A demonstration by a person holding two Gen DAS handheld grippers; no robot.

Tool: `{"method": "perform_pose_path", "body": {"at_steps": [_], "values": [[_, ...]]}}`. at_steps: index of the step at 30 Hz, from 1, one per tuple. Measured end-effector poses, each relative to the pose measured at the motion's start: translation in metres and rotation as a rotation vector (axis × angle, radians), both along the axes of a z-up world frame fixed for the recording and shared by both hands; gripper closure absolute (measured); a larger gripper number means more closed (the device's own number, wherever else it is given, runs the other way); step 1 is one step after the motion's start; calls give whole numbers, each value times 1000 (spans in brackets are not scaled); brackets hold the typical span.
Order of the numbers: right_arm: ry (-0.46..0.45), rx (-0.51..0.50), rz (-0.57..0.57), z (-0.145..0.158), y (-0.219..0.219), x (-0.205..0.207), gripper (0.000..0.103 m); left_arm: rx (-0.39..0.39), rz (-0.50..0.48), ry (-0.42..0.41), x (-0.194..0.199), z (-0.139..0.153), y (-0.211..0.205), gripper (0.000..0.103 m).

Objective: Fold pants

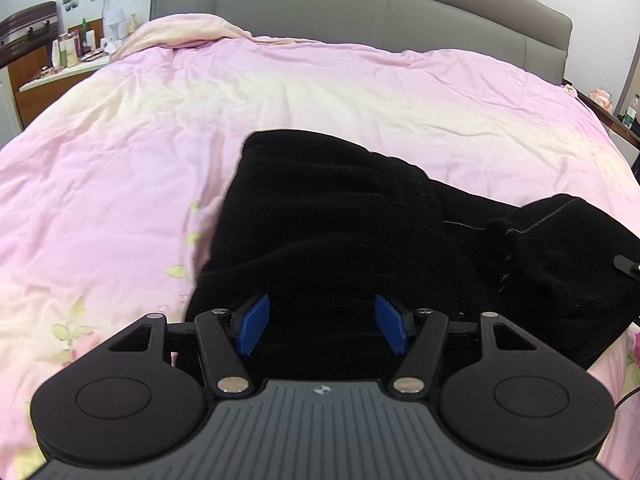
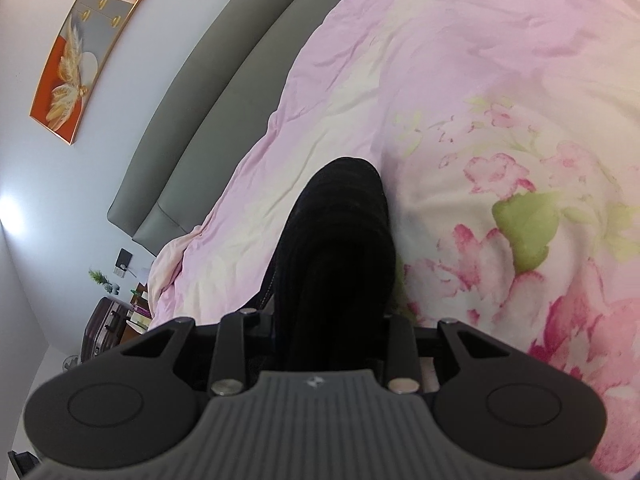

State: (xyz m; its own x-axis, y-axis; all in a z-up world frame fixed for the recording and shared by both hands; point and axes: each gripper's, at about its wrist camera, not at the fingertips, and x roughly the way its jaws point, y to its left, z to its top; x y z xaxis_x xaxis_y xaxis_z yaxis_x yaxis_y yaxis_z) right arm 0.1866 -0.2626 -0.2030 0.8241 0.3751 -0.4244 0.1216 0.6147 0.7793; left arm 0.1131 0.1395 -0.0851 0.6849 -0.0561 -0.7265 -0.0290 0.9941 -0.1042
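Note:
Black pants lie on the pink floral bedspread, partly folded, with a bunched end at the right. My left gripper is open just over their near edge, blue pads spread apart with black cloth between and below them. In the right wrist view a thick fold of the pants runs up from between the fingers. My right gripper is shut on that fold; its pads are hidden by the cloth.
A grey headboard stands at the far side of the bed. A cluttered nightstand is at the far left, another small table at the right. A framed picture hangs on the wall.

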Motion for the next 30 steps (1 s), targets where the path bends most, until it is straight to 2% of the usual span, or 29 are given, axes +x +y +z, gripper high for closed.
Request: {"method": "perform_pose_path", "body": {"at_steps": [5,9,11,15,16,20,23,26,30], "values": [[28,42,-38,-10,-5,-7,75,3,54,7,-8,0,27,29],[50,104,-80,-14,-8,-11,75,4,92,67,-7,-12,43,29],[68,132,-107,-12,-8,-13,75,-28,104,77,-8,-20,49,22],[87,198,-179,-12,-5,-19,75,-148,142,118,-3,-40,61,20],[91,212,-195,-14,-4,-22,75,-167,152,127,-1,-43,64,17],[105,254,-237,-16,-5,-28,75,-138,118,129,6,-44,63,11],[112,259,-260,-13,-3,-30,75,-123,84,123,7,-46,65,8],[115,254,-294,-7,4,-32,75,-178,81,122,5,-49,73,8],[51,91,-299,30,33,-31,76,-221,92,129,5,-50,77,8]]}}
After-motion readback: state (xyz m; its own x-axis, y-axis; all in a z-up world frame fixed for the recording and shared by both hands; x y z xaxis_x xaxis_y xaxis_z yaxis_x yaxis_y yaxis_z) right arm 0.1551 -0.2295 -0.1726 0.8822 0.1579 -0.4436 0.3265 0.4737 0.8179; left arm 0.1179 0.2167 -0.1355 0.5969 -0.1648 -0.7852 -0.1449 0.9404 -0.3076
